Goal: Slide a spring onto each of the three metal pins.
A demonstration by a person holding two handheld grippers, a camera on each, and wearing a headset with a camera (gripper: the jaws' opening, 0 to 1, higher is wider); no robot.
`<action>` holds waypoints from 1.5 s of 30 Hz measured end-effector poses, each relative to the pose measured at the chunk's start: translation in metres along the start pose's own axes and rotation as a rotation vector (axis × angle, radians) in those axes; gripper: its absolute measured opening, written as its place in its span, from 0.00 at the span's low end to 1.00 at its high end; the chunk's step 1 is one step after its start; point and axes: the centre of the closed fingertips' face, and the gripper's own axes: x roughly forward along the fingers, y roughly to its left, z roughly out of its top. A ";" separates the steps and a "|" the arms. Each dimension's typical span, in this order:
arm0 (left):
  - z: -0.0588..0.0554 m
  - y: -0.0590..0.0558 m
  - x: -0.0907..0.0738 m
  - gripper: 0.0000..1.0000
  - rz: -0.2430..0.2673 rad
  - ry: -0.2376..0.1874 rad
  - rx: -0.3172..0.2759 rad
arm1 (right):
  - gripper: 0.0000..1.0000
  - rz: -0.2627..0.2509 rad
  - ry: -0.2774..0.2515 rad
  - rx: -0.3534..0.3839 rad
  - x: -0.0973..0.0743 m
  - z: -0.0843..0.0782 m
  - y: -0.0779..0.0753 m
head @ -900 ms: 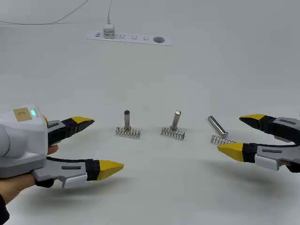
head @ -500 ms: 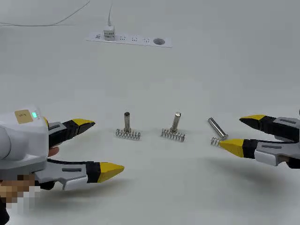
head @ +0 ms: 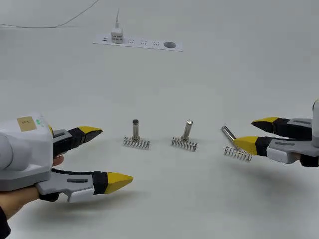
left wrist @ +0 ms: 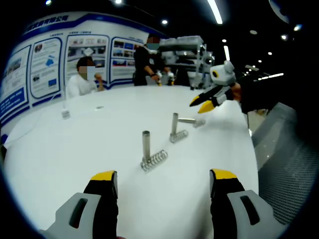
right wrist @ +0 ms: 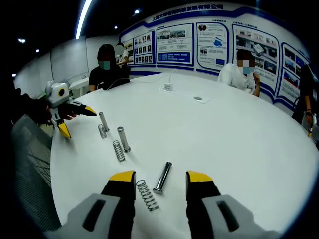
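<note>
Your left tongs (head: 105, 155) are at the near left of the white tabletop (head: 199, 89), yellow-tipped jaws spread wide with nothing between them. They point toward the row of parts. First silver metal pin (head: 135, 128) stands upright, well clear of the left tongs. First coiled wire spring (head: 136, 143) lies on its side against the pin's foot; in the left gripper view this pair, pin (left wrist: 145, 145) and spring (left wrist: 154, 160), is the nearest. Second silver metal pin (head: 188, 129) stands to its right, leaning slightly, with the second coiled wire spring (head: 184, 144) lying at its base. Third silver metal pin (head: 228, 133) is down on its side. Third coiled wire spring (head: 238, 154) lies just beside the pin's near end, also flat on the tabletop. No spring is on any pin. Your right tongs (head: 249, 132) come in from the right edge, jaws parted and gripping nothing. In the right gripper view the fallen pin (right wrist: 163, 177) lies in the gap between the two yellow tips, with its spring (right wrist: 145, 194) by the left-hand jaw. Whether a tip touches the pin, you cannot tell. At the far side of the tabletop lies a long white power strip (head: 137, 42), with a thin grey cable (head: 50, 24) trailing off to the left.
</note>
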 end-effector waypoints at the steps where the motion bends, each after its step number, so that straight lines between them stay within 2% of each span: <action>1: 0.000 0.000 0.000 0.77 0.000 0.001 0.001 | 0.39 -0.004 0.005 0.003 0.001 0.001 -0.001; 5: 0.000 0.000 0.000 0.77 -0.002 0.002 0.002 | 0.35 -0.017 0.019 0.007 0.004 0.003 -0.005; 9: -0.001 0.000 0.000 0.76 0.000 0.003 0.002 | 0.31 -0.037 0.058 0.002 0.008 0.001 -0.010; 20: -0.002 0.000 0.001 0.76 -0.002 0.006 0.003 | 0.24 -0.058 0.111 0.034 0.022 0.003 -0.013; 26: -0.002 0.001 0.000 0.76 0.000 0.007 0.003 | 0.19 -0.069 0.161 0.036 0.030 0.000 -0.014; 41: -0.005 0.000 0.002 0.75 -0.002 0.012 0.001 | 0.14 -0.102 0.266 0.066 0.048 -0.013 -0.016; 45: -0.005 0.000 0.002 0.75 -0.004 0.011 -0.001 | 0.13 -0.097 0.274 0.075 0.051 -0.013 -0.014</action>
